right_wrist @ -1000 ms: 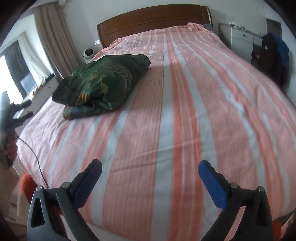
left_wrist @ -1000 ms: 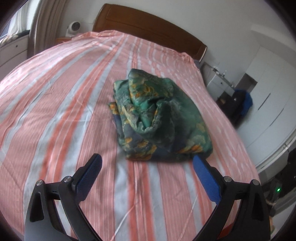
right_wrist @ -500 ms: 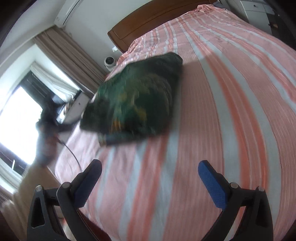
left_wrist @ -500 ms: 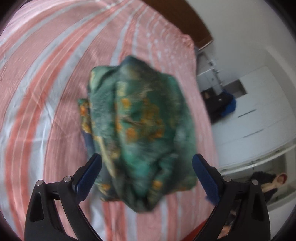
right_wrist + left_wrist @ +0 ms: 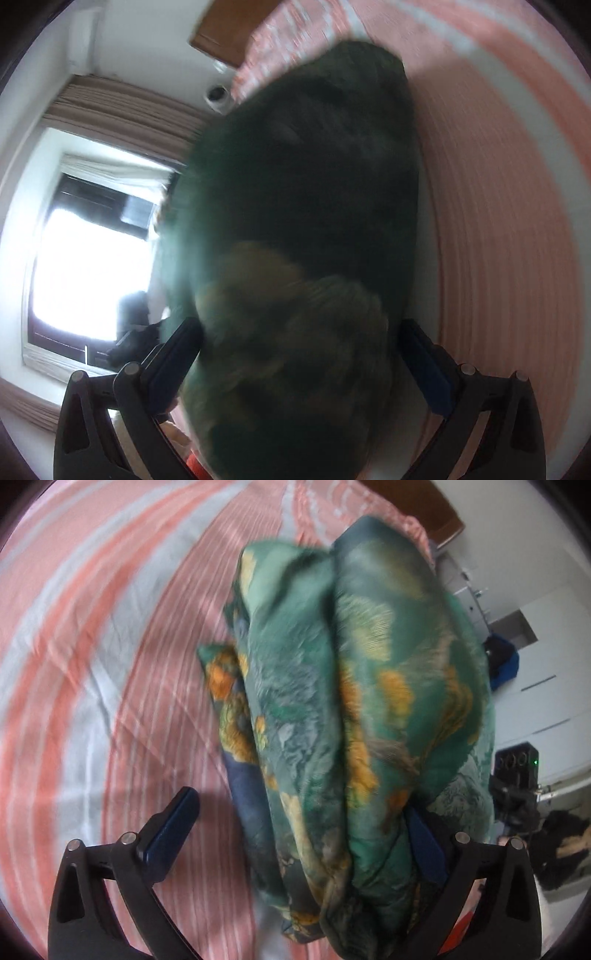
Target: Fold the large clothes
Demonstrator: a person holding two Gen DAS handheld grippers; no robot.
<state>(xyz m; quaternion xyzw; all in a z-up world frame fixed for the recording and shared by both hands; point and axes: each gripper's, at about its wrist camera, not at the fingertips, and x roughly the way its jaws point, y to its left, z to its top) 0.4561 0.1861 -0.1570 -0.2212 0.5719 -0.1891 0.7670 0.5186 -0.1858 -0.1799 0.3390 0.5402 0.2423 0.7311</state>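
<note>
A bundled green garment (image 5: 351,701) with orange and yellow flowers lies on the pink and white striped bed sheet (image 5: 110,627). My left gripper (image 5: 299,834) hangs close over its near end, jaws wide and opening. The cloth fills the right half of the gap and covers part of the right pad (image 5: 424,845); the left pad (image 5: 173,823) stands clear over the sheet. In the blurred right wrist view the same garment (image 5: 314,184) looks dark. It fills the gap of my right gripper (image 5: 303,362), which is open wide, and reaches both pads.
The wooden headboard (image 5: 443,517) is at the far end of the bed. White wardrobes (image 5: 546,664), dark blue clothing (image 5: 502,661) and a black device (image 5: 517,764) stand beyond the bed's right side. A bright window (image 5: 85,258) with curtains (image 5: 122,114) lies on the other side.
Both grippers have moved in and tipped down toward the green bundle. It was well ahead of them and now sits between each pair of fingers. The bundle itself rests in the same place.
</note>
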